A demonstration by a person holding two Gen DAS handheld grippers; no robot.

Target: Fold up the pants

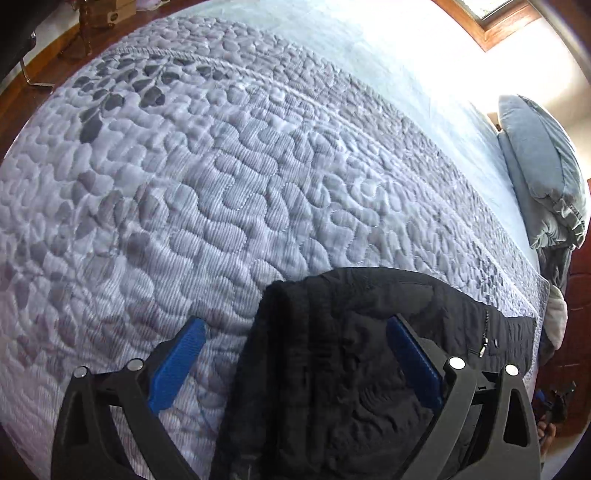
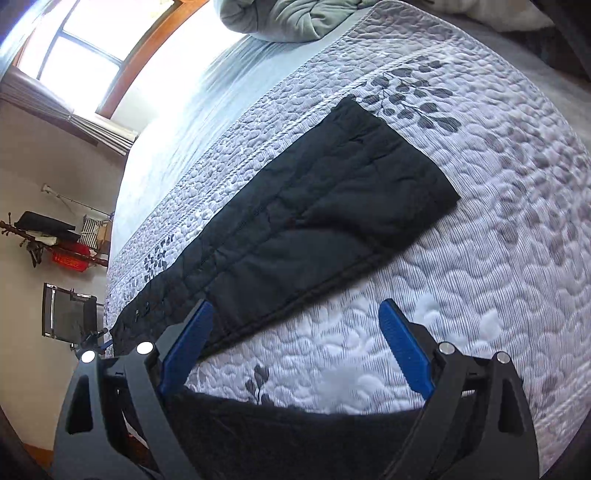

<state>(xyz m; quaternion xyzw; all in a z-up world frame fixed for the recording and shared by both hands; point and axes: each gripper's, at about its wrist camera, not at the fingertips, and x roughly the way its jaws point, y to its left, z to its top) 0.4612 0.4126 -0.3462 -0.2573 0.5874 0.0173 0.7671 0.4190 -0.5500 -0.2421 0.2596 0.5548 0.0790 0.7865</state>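
Both tongs, left [image 1: 295, 345] and right [image 2: 297, 330], spread empty; black pants [image 2: 314, 218] lie lengthwise along the quilt's [image 2: 480, 258] border.

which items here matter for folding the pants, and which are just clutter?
Job:
- black pants, lying flat on the bed quilt
- left gripper, jaws open over the pants' edge
- right gripper, jaws open, nothing clamped

Background:
- grey pillow
- bunched green-grey blanket
- coat rack by the wall
- window
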